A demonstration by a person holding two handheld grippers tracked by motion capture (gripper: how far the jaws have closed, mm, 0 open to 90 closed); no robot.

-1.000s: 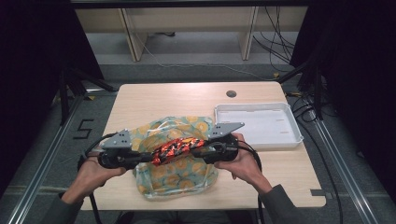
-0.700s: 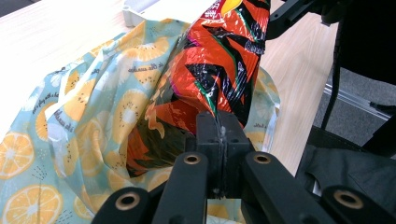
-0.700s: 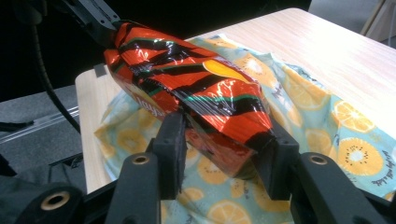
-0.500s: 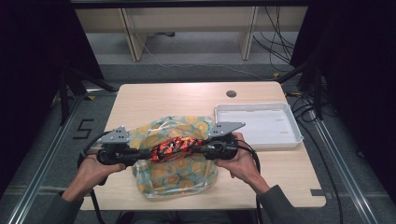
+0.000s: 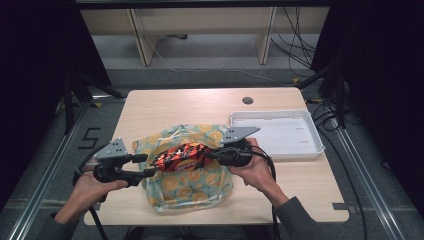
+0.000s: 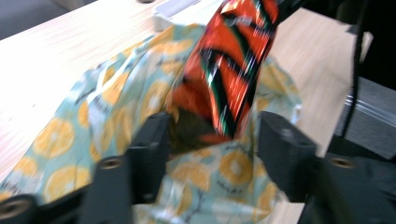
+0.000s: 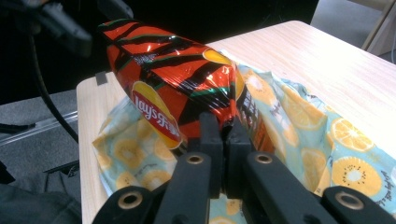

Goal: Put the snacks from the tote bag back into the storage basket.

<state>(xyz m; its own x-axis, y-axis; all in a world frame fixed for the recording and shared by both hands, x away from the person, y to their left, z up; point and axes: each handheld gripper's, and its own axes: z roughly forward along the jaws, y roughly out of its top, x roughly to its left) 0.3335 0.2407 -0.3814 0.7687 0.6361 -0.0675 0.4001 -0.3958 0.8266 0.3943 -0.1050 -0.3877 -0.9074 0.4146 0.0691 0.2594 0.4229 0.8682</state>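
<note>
The right gripper point(image 7: 223, 140) pinches one end of the chip bag point(image 7: 177, 88) and holds it up over the fruit-print bag point(image 5: 187, 187). The left gripper point(image 6: 212, 144) is spread wide, with the chip bag's other end between its jaws.

I read the left gripper point(image 5: 142, 166) at 8 o'clock of the high view and the right gripper point(image 5: 209, 154) just right of centre. Each unit has a black body topped by a grey three-cornered plate point(image 5: 112, 148), pale and drilled with small holes. A black cable point(image 5: 272, 172) trails from the right unit toward 5 o'clock. In the right gripper view, the jaws are matte black, flat-sided bars; round brass-coloured screw heads point(image 7: 194, 159) sit at their pivots, with two more at 7 and 5 o'clock. In the left gripper view, the jaws are blocky black pads with similar ringed fasteners. The person wears dark grey sleeves point(image 5: 300, 220).
</note>
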